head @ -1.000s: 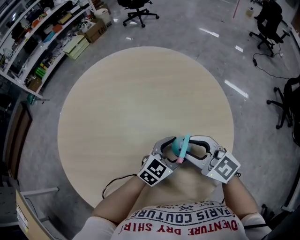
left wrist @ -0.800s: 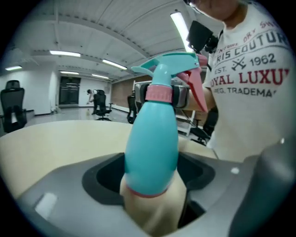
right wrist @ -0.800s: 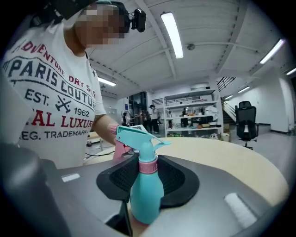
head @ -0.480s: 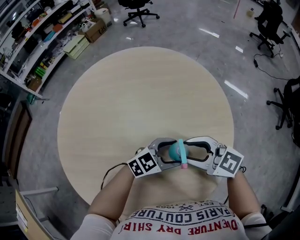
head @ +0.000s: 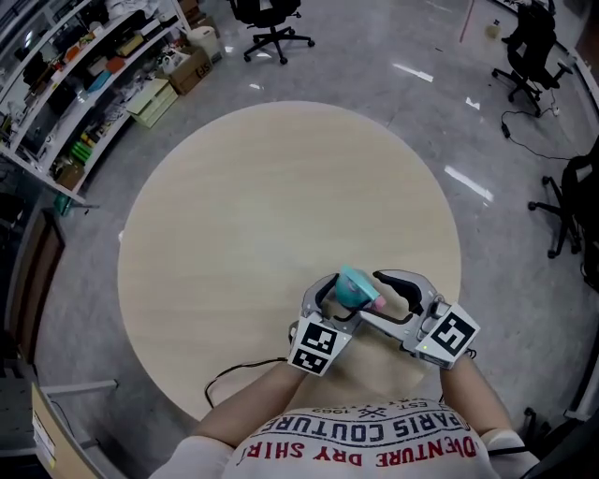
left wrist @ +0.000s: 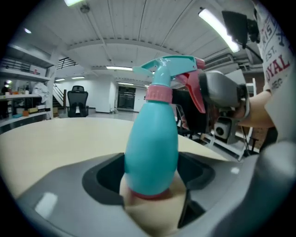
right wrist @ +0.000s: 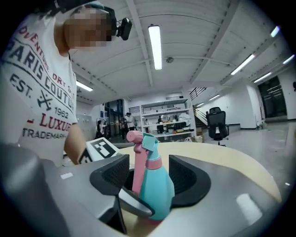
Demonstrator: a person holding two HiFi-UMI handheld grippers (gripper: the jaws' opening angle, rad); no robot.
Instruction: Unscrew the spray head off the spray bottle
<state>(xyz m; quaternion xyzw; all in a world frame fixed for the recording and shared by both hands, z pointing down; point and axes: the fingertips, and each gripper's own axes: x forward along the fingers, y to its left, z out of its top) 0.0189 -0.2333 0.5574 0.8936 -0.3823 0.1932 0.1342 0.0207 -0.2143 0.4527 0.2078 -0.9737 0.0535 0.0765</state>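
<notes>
**Left claw [head: 342, 296]:** clenched on the spray bottle [head: 352, 286]. In the left gripper view, my left claw [left wrist: 151, 175] has both dark pads against the lower teal body of the spray bottle [left wrist: 151, 148]. One pad is at 9 o'clock of it and the other at 3 o'clock. The bottle rises toward 12 o'clock, leaning slightly to 1 o'clock.

**Right claw [head: 372, 297]:** released. Its jaws have just been opening and now stand wide. In the right gripper view, my right claw [right wrist: 150, 178] has the spray bottle [right wrist: 157, 190] between its pads. There is a gap on each side, and neither pad presses on it.

**Spray head [left wrist: 169, 69]:** seated on the bottle, not yet off. The pink collar [left wrist: 158, 93] sits on the neck. In the left gripper view the nozzle [left wrist: 143, 69] points to 9 o'clock and the pink trigger [left wrist: 196, 92] hangs at 3 o'clock.

**Location:** in the head view the bottle is over the round table [head: 281, 187], at about 5 o'clock on its top, near the rim closest to me. My left claw reaches it from 7 o'clock and my right from 4 o'clock. I cannot tell whether the base rests on the table top.

**Surroundings:** in the head view, shelving [head: 84, 75] stands at 10 o'clock of the table. An office chair [head: 271, 19] stands at 12 o'clock, on the floor.
</notes>
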